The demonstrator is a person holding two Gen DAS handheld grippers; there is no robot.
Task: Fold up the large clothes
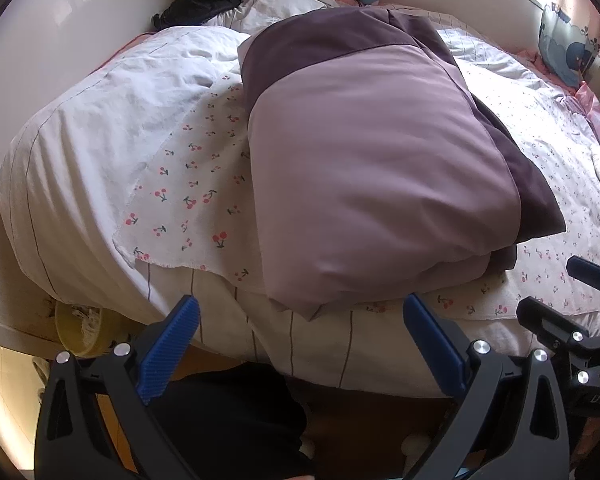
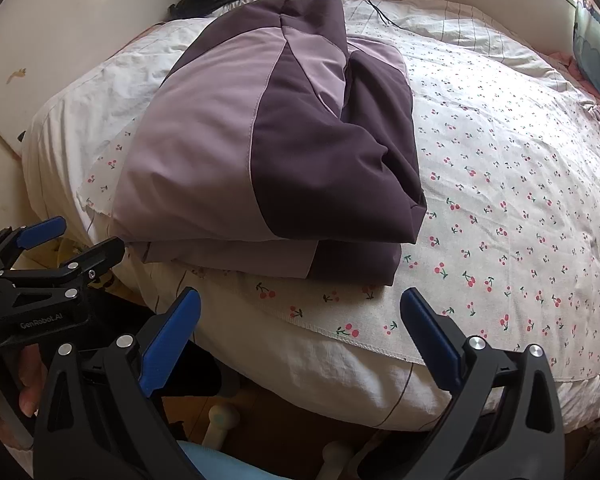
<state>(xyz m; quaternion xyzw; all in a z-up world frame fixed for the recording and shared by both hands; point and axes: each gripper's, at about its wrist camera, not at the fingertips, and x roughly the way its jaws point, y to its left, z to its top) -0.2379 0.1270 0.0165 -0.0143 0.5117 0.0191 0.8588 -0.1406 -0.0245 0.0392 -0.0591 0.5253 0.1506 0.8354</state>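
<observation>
White bedding covered the bed (image 2: 380,380), with a cherry-print sheet (image 2: 500,184) spread on top of it. On that sheet lay the purple jacket (image 2: 268,152), folded into a thick bundle of pale lilac and dark plum panels, its near edge close to the foot of the bed. Beyond the jacket, by the headboard, sat a pillow (image 1: 288,0) and a dark garment (image 1: 204,0). The left gripper (image 1: 300,340) hovered just short of the jacket's near edge, its blue-padded fingers spread wide and holding nothing. The right gripper (image 2: 300,332) hung near the jacket's near right corner, over the sheet's hem, likewise wide apart and empty. Neither touched the jacket. Below the bed's edge, wooden floor (image 2: 268,412) showed.
</observation>
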